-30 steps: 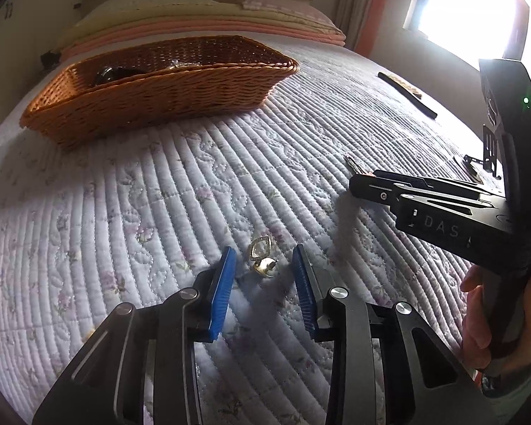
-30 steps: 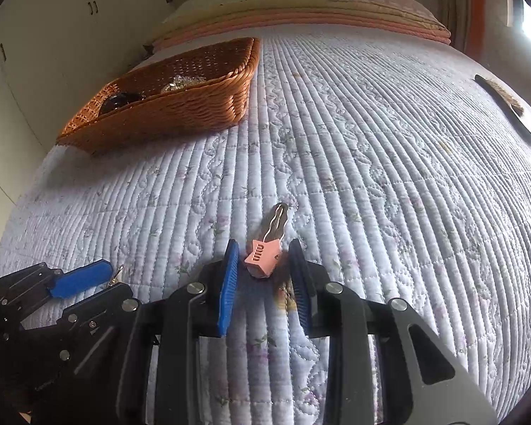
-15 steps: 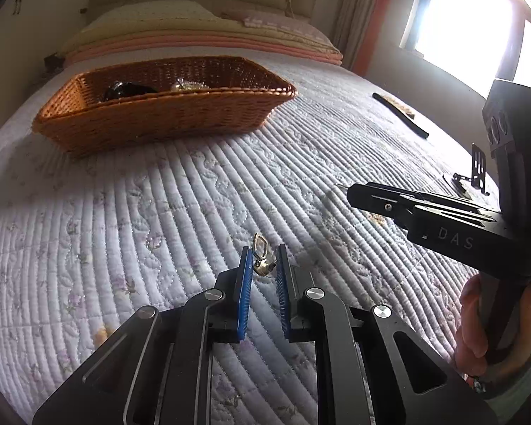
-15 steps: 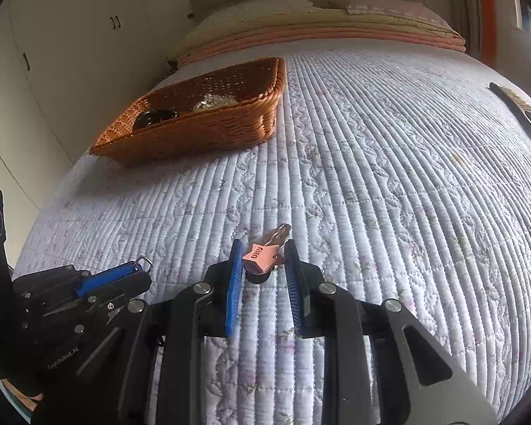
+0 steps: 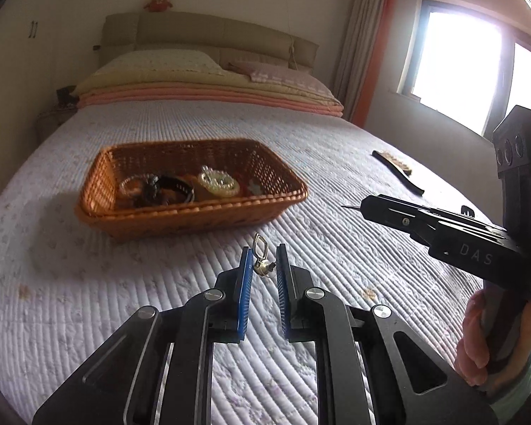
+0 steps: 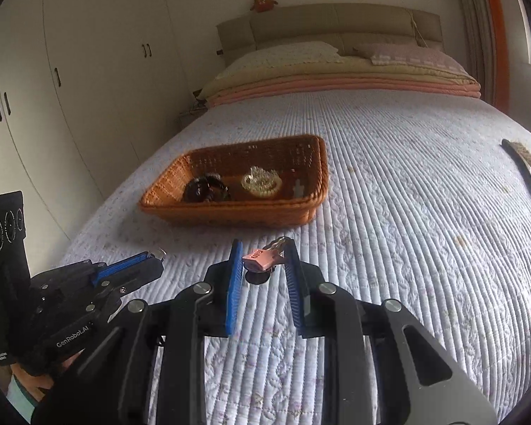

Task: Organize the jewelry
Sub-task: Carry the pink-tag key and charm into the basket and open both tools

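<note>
Two marks: right gripper "DAS"; left gripper "GenRobot.AI".

A home bedroom: a made bed with quilted cover, stacked pillows, padded headboard, built-in wardrobes, and a curtained window.

Bed under a pale quilted floral cover. Wicker basket sits on the quilt mid-bed. Dark brush lies near the window-side edge. Folded blankets and pillows stacked at the headboard end.
</note>
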A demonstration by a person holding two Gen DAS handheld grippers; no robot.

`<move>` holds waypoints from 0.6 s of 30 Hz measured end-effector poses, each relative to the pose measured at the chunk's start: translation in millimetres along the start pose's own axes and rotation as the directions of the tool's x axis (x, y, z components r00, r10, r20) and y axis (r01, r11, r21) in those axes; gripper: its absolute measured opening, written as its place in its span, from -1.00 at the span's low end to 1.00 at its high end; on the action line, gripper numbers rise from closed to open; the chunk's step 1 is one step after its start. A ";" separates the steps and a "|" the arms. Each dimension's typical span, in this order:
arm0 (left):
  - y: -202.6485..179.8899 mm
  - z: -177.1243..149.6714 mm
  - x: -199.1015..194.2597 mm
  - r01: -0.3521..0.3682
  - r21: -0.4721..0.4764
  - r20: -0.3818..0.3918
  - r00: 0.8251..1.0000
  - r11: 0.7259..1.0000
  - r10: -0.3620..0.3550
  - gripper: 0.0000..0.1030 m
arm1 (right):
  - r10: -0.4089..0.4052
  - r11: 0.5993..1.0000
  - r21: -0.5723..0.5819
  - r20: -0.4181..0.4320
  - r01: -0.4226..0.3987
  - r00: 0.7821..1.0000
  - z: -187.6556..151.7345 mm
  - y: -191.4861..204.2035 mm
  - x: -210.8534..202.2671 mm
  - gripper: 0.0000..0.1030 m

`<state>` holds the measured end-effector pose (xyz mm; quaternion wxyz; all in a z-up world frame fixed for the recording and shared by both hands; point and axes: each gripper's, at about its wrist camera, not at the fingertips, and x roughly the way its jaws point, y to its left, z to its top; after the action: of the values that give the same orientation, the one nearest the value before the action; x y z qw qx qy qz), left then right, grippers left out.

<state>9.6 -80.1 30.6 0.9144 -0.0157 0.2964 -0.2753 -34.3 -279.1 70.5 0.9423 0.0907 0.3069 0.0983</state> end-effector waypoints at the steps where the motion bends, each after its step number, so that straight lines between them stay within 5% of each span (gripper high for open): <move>1: 1.8 8.3 -0.7 -0.007 0.005 0.014 1.000 1.000 0.006 -0.77 | 0.006 1.000 -0.007 0.017 -0.006 1.000 8.3 2.4 -0.6 -0.59; 9: 31.0 74.7 31.0 -0.027 0.010 0.062 0.998 1.000 0.026 -0.77 | 0.039 0.998 -0.043 0.090 -0.035 0.995 80.7 12.9 41.3 -0.59; 18: 98.2 86.0 130.2 0.085 -0.183 -0.072 0.992 0.979 -0.100 -0.77 | 0.125 0.986 0.116 -0.070 -0.116 0.990 116.8 -23.0 163.5 -0.59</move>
<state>193.1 -75.2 13.2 0.8826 -0.1009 0.3559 -0.2902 167.8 -274.9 66.4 0.9155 0.1577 0.3421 0.1413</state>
